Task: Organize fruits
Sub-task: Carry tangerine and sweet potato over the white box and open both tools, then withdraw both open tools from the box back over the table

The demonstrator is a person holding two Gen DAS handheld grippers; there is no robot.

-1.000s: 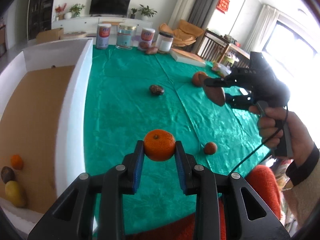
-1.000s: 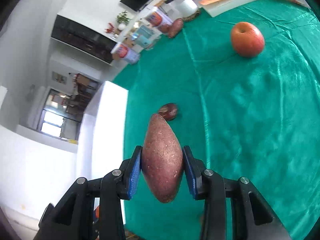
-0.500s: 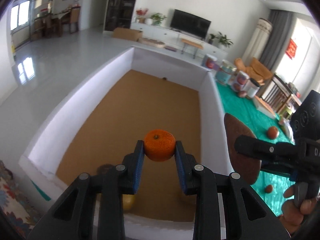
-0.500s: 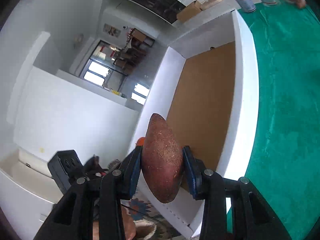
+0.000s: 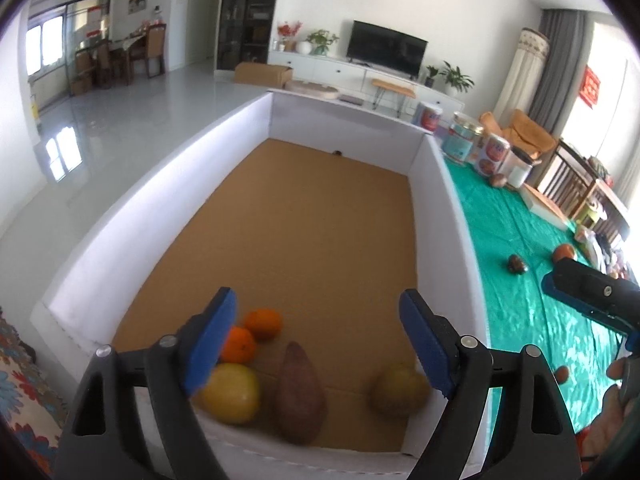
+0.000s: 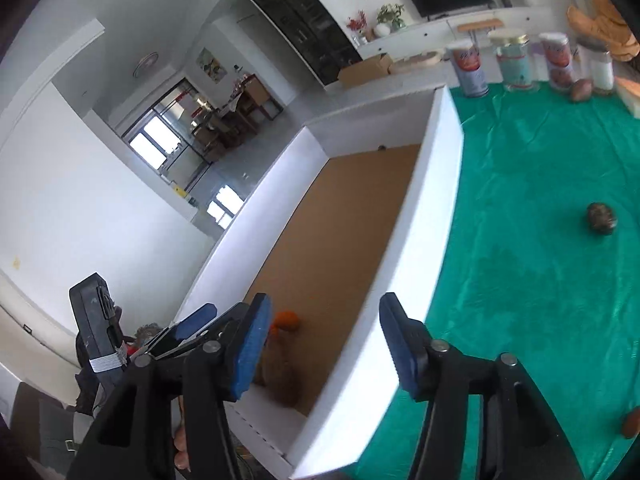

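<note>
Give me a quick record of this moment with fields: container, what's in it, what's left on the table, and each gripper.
container: white box, cardboard floor
contents: two oranges, sweet potato, yellow fruit, a blurred greenish fruit
on green tablecloth: dark round fruit, apple
left gripper: opening, nothing between fingers
right gripper: opening, nothing between fingers

Both hand-held grippers (image 5: 318, 338) (image 6: 324, 344) opening, empty
</note>
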